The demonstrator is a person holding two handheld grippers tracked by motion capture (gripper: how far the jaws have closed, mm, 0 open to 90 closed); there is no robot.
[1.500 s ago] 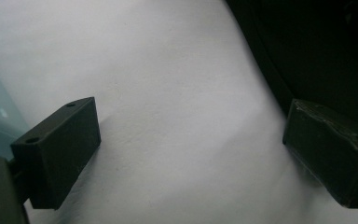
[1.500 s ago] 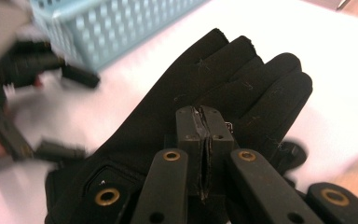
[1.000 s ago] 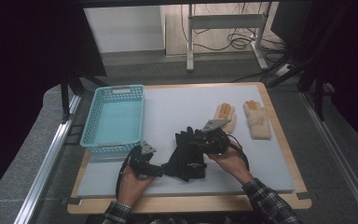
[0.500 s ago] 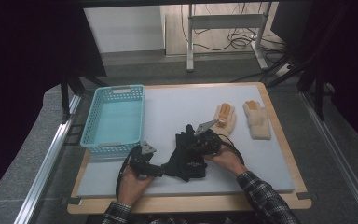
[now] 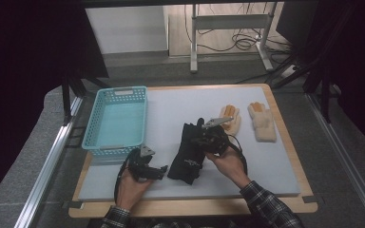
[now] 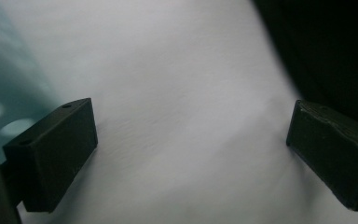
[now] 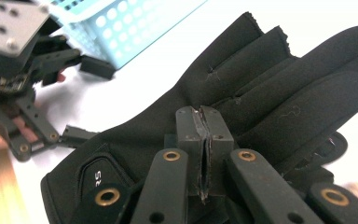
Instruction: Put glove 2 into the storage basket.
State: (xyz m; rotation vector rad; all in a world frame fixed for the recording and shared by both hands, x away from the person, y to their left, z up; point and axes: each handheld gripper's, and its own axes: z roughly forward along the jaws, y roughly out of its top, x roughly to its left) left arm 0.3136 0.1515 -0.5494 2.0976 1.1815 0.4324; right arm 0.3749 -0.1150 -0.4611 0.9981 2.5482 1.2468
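Note:
A pair of black gloves (image 5: 186, 154) lies at the table's middle front, fingers pointing away from the person. My right gripper (image 5: 197, 142) is over the gloves' right side. In the right gripper view its jaws (image 7: 204, 114) are shut above the black glove (image 7: 279, 88), and I see no fabric bunched between them. My left gripper (image 5: 163, 170) sits just left of the gloves, on the white table. It is open (image 6: 191, 149), with bare table between the jaws and the black glove (image 6: 335, 51) at the upper right.
A light blue basket (image 5: 116, 90) stands at the left, just behind my left gripper. Two tan and orange gloves (image 5: 231, 121) (image 5: 262, 122) lie at the right rear. The wooden table edge (image 5: 195, 206) runs along the front.
My right gripper has shifted a little left over the black gloves, and the gloves now lie longer and flatter. The left gripper has barely moved.

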